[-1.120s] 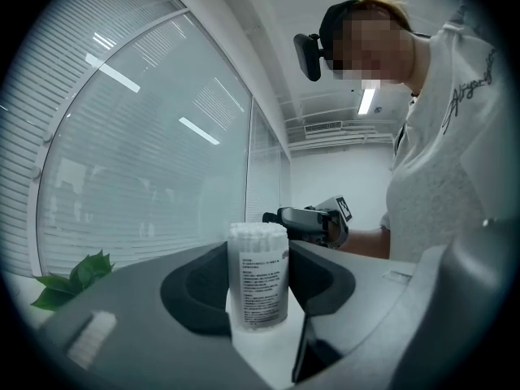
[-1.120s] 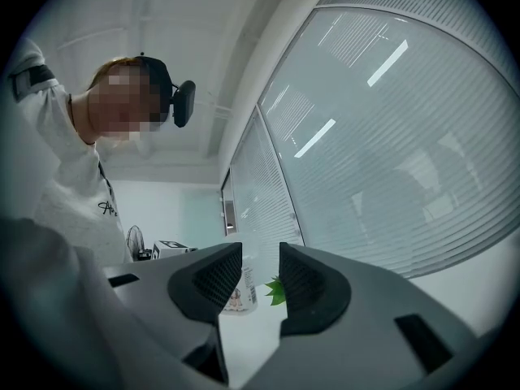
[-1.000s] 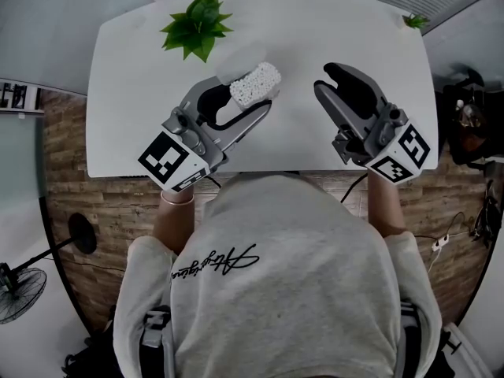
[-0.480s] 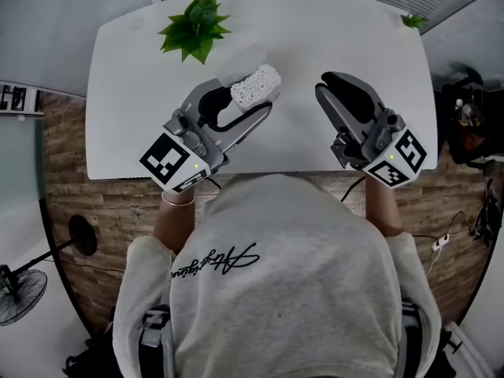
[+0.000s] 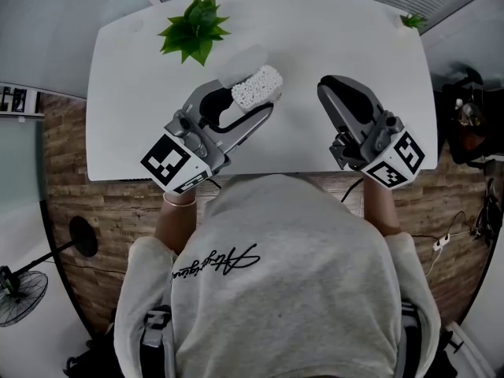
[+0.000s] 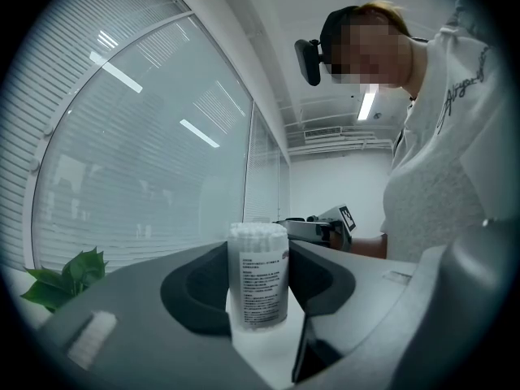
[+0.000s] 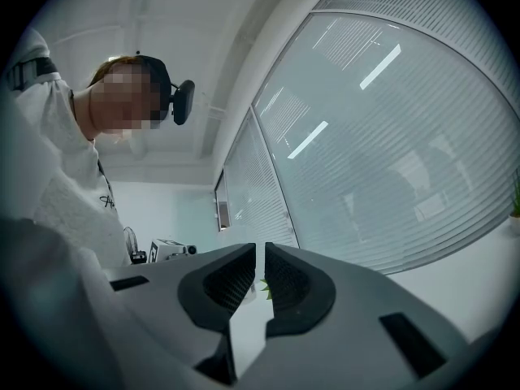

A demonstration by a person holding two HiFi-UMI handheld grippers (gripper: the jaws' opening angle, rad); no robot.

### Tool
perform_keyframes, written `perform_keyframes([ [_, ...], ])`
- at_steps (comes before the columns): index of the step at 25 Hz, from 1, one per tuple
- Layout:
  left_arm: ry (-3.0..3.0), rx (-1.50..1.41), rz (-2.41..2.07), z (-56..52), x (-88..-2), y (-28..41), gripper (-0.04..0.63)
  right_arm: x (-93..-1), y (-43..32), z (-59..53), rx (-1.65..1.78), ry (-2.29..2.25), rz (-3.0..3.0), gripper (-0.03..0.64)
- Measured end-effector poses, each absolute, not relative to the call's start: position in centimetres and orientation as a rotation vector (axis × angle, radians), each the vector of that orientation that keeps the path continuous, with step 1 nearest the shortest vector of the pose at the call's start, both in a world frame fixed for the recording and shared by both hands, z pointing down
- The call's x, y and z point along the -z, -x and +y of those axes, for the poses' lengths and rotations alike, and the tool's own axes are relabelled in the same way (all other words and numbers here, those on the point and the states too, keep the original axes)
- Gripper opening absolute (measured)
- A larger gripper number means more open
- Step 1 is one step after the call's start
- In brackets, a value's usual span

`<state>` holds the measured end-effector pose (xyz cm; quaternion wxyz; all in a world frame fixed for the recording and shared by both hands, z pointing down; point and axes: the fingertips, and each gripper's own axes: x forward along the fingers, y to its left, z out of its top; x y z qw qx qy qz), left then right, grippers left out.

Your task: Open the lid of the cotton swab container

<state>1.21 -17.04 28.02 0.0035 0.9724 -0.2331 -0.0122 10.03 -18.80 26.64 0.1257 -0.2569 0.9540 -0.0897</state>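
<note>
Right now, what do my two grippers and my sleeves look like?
Both the left gripper and the right gripper have grey moulded bodies, curved jaws lined with black textured pads, and a white cube at the rear bearing black square markers. You wear a light grey sweatshirt with black script lettering, its sleeves pushed up.

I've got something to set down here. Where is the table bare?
Bare: the far strip of the table between the big plant and the small plant, and the left end beside the left gripper. Crowded around the container it holds.
</note>
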Motion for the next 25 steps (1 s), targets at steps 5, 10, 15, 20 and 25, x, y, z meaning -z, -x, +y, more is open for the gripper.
perform_keyframes([
  [5,-3.051,0.037,-0.73,-16.97,-27.95,-1.35,0.187,-26.66,-10.1,-18.75,0.264,0.75,2.778,0.026],
  [10,-3.047,0.036,-0.725,-16.91,-28.08,-1.29,0.187,-26.93,-10.03,-18.68,0.269,0.76,2.783,0.01],
  [15,-3.052,0.04,-0.718,-16.79,-28.04,-1.5,0.187,-27.1,-10.1,-18.6,0.272,0.768,2.786,0.003],
  [20,-3.049,0.036,-0.718,-16.82,-28.08,-1.44,0.187,-27.0,-10.0,-18.49,0.26,0.775,2.793,0.003],
  [25,-3.046,0.036,-0.721,-16.77,-28.07,-1.37,0.187,-26.95,-9.96,-18.48,0.256,0.782,2.795,0.003],
])
